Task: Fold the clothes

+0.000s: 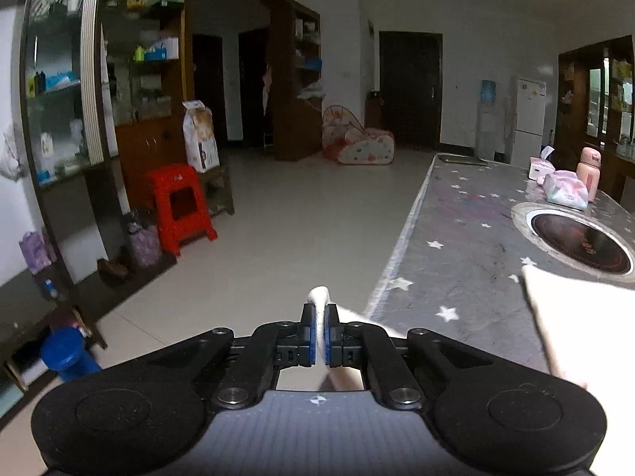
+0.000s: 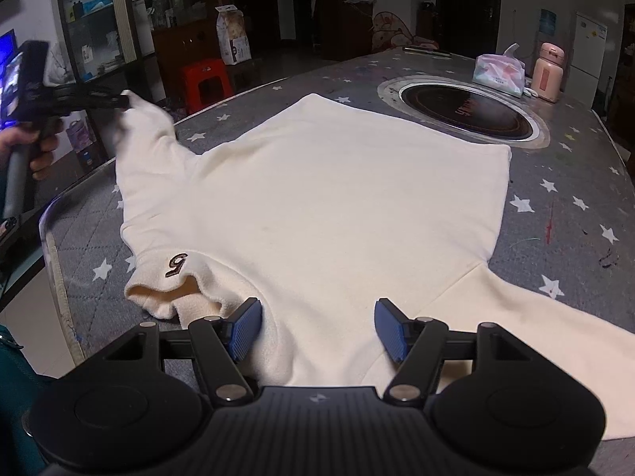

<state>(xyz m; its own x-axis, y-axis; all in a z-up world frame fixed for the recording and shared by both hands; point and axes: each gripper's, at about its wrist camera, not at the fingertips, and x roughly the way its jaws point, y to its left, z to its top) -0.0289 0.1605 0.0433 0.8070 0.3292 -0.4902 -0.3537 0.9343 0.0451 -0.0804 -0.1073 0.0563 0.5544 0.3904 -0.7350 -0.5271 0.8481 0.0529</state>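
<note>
A cream sweatshirt [image 2: 337,206] lies spread flat on the grey star-patterned table [image 2: 571,206], its collar with a brown "6" mark [image 2: 176,265] at the near left. My left gripper [image 1: 320,313] is shut on the end of the left sleeve [image 1: 319,295], lifted off the table's left edge. The right wrist view shows that same gripper [image 2: 123,101] at the far left, held by a hand [image 2: 39,150]. My right gripper [image 2: 317,327] hovers open over the near shoulder area, with cloth between its blue pads [image 2: 391,327] but not pinched. The right sleeve [image 2: 555,337] runs off to the near right.
A round built-in hotplate [image 2: 462,113] sits in the table beyond the hem. A pink bottle [image 2: 547,73] and tissue packs [image 2: 498,71] stand at the far right. Left of the table is open floor with a red stool [image 1: 180,204] and wooden cabinets [image 1: 139,79].
</note>
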